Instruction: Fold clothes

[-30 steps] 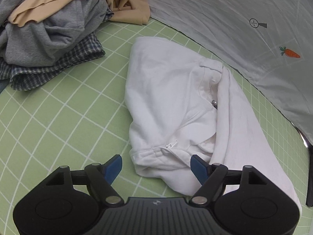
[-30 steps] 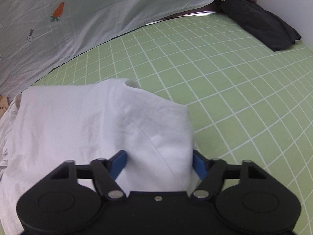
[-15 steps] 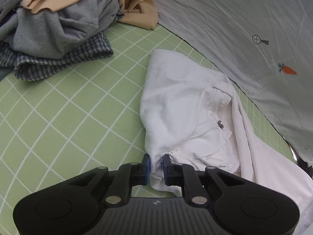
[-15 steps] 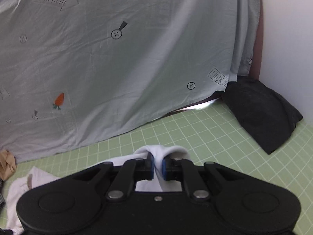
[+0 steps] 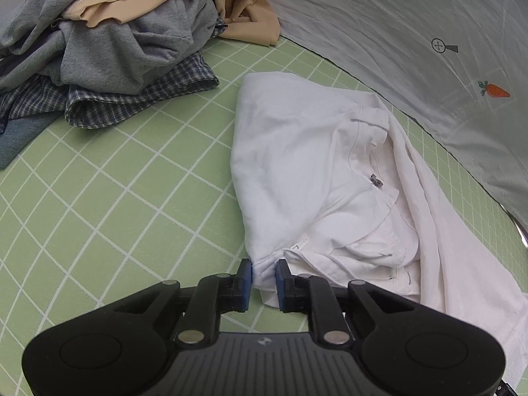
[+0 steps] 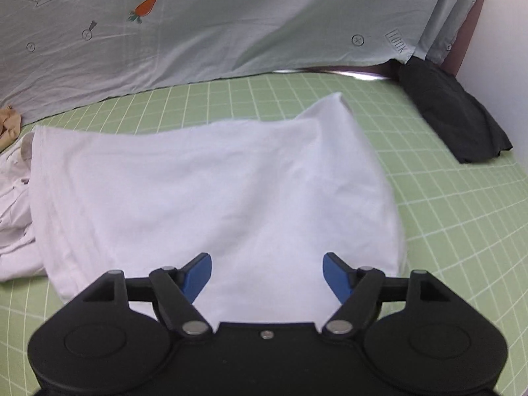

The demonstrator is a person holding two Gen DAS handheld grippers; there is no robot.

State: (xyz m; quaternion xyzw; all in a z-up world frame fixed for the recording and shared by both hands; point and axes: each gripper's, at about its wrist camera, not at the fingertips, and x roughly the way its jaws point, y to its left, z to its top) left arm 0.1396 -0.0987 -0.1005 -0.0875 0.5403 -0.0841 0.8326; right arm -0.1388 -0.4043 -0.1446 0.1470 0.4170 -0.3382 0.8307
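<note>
A white garment (image 5: 297,165) lies on the green grid mat (image 5: 115,198), its waistband and zipper showing. My left gripper (image 5: 264,275) is shut on the garment's near edge, with a bunch of cloth pinched between the blue pads. In the right wrist view the same white garment (image 6: 214,181) lies flat and folded over. My right gripper (image 6: 267,272) is open and empty, just above the garment's near edge.
A pile of grey, tan and plaid clothes (image 5: 109,43) sits at the far left. A folded black garment (image 6: 452,109) lies at the far right. A pale grey printed sheet (image 6: 231,16) hangs along the mat's back edge.
My right gripper was shut on the white cloth and lifted; now it is open and low, with the cloth laid down flat. My left gripper stays shut on the garment's edge.
</note>
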